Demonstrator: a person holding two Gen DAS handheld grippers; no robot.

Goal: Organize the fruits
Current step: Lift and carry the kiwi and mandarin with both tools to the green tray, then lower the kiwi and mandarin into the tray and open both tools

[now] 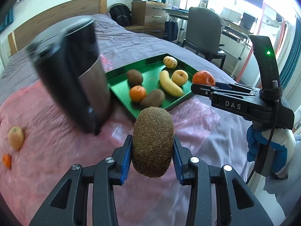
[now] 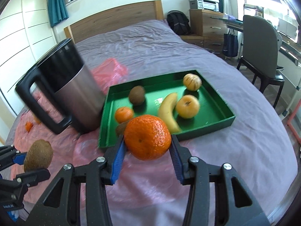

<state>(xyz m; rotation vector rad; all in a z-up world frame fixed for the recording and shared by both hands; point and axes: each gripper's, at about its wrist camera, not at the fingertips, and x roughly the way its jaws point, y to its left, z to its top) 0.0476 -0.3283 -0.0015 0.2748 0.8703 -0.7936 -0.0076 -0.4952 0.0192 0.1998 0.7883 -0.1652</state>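
Bedroom setup for us today: we're working over a bed with a wrinkled purple sheet (image 2: 150, 43) and a crinkly pink plastic cover (image 2: 146, 184) spread across the near part. On it sits a shallow green rectangular tray (image 2: 207, 128), and just beside its left edge stands a tall brushed-steel jug with a black handle (image 2: 62, 94), looking tilted and blurry in both views.

Our left gripper (image 1: 152, 156) has its blue pads pinching a fuzzy brown kiwi (image 1: 152, 143) from both sides, held above the pink cover and short of the tray's near corner. Our right gripper (image 2: 147, 150) is clamped on a bright orange mandarin (image 2: 147, 137), pads pressing on each side, right in front of the tray's near edge.

Already in the tray: a yellow banana (image 2: 168, 111), a yellow apple (image 2: 188, 106), a small striped pale-yellow melon (image 2: 192, 82) at the far corner, a dark brown kiwi (image 2: 137, 95), a small mandarin (image 2: 124, 114), plus another kiwi (image 1: 152, 98) near the front edge.

Off to the left on the pink cover, well apart from the tray, lie a yellowish apple (image 1: 16, 137) and a tiny orange mandarin (image 1: 6, 161).
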